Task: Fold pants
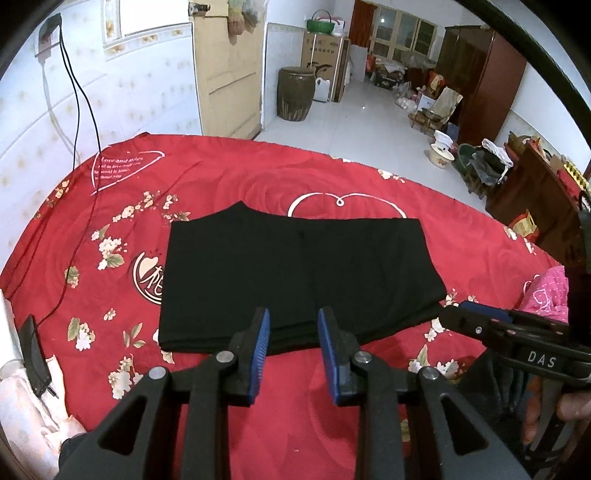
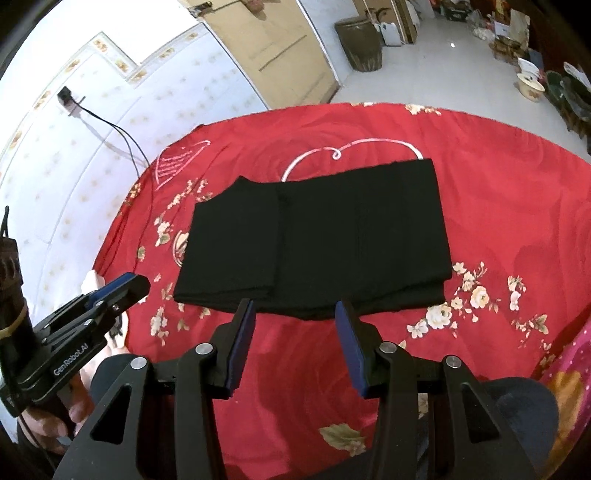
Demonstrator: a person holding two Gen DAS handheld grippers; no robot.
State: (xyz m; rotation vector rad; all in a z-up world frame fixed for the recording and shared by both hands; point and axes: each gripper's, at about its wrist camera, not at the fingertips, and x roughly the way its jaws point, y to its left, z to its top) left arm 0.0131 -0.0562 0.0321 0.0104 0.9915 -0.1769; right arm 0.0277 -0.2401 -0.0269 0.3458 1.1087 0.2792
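With the black pants (image 1: 299, 277) lying folded on the red bed (image 1: 258, 177), both the left claw (image 1: 291, 325) and right claw (image 2: 295, 317) hover open (empty), best pinching all layers squarely at the near edge.

Black pants (image 1: 299, 273) on a red, flower-printed bedspread (image 1: 229, 177)

The folded pants are plain black with no print. The bedspread is deep red with tone-on-tone roses, cream blossoms with green leaves, white outlined hearts and white lettering. The left gripper (image 1: 293, 325) and right gripper (image 2: 295, 314) are black with blue pads (image 1: 263, 332). The wall tiles (image 1: 33, 110) are white with small gold flowers, the door (image 1: 229, 66) pale beige, the basket (image 1: 320, 23) green, the quilted cloth (image 1: 550, 291) pink with white dots.
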